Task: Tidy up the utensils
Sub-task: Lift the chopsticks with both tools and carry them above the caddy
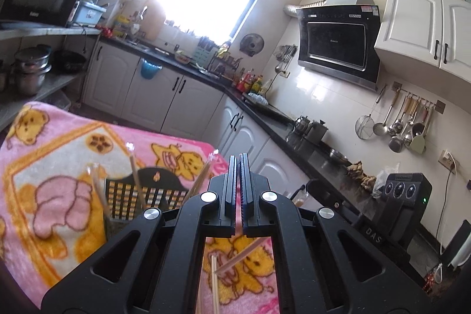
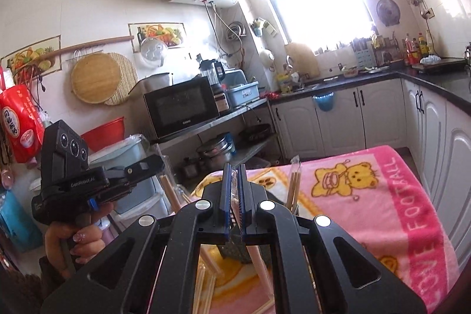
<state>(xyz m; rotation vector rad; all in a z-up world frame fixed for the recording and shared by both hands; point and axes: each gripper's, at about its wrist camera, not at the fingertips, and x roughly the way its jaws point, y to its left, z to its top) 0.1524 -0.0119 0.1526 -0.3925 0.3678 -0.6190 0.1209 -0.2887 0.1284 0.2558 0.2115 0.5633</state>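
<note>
The left gripper (image 1: 239,159) is held near level, jaws closed and empty. A wrapped wooden chopstick pair (image 2: 235,196), seemingly, is clamped in the right gripper (image 2: 234,168) above the pink cartoon-bear towel (image 2: 382,196).

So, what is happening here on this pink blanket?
A person is sorting wrapped chopsticks into a black holder that stands on the pink blanket. The right gripper is shut on one wrapped pair, held above the holder. The left gripper is shut with nothing between its jaws. A few pairs already stand in the holder, and some more lie on the blanket.
</note>
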